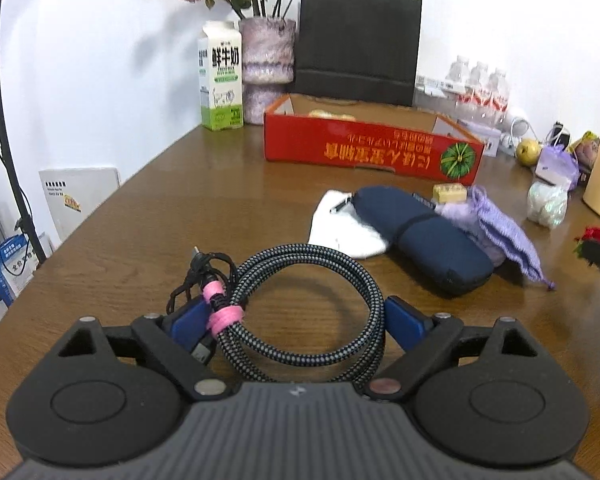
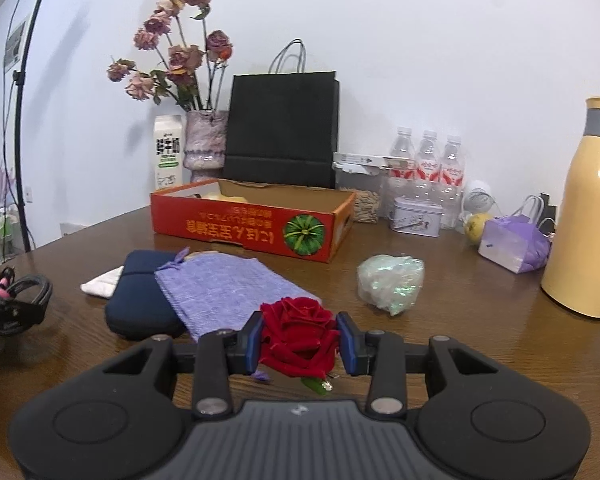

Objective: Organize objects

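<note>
Left gripper (image 1: 298, 322): jaws spread wide around the coiled black-and-grey braided cable (image 1: 300, 312), pads not pressing; the cable lies on the brown wooden table (image 1: 180, 208). Likely light, springy; grasp across the pink-tied bundle. Right gripper (image 2: 300, 344): clamped on the soft red fabric rose (image 2: 296, 332). Beyond: the open red cardboard box (image 2: 244, 228)

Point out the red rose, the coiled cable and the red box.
red rose (image 2: 296, 330): right wrist view, bloom centre.
coiled cable (image 1: 364, 280): left wrist view, braided loop's right side.
red box (image 1: 340, 148): left wrist view, front wall.
</note>
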`<act>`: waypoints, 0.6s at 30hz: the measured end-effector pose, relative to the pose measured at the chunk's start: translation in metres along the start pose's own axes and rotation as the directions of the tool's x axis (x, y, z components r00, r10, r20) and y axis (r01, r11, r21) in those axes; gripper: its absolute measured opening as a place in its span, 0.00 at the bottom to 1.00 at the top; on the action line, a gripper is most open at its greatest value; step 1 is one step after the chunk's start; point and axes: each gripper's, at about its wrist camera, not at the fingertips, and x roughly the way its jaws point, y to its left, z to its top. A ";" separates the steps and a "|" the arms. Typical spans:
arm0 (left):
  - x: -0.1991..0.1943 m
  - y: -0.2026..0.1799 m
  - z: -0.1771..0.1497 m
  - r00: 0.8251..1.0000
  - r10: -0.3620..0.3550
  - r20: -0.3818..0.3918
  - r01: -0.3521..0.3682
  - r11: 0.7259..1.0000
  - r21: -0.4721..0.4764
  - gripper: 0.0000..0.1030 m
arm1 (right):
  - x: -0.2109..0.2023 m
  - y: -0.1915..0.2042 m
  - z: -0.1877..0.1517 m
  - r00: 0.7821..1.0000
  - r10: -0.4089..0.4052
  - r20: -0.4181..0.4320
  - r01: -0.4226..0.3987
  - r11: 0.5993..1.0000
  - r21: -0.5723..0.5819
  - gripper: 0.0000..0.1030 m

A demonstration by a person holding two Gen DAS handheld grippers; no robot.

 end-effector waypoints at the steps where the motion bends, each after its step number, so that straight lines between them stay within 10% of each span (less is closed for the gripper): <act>1: -0.002 0.000 0.002 1.000 -0.002 0.007 0.002 1.000 0.000 0.90 | 0.000 0.003 0.000 1.000 0.007 0.002 -0.007 1.000 -0.002 0.36; 18: -0.009 -0.016 0.039 0.993 -0.057 0.108 0.054 0.998 0.026 0.90 | 0.013 0.046 0.022 0.997 0.078 0.031 -0.077 0.997 -0.025 0.36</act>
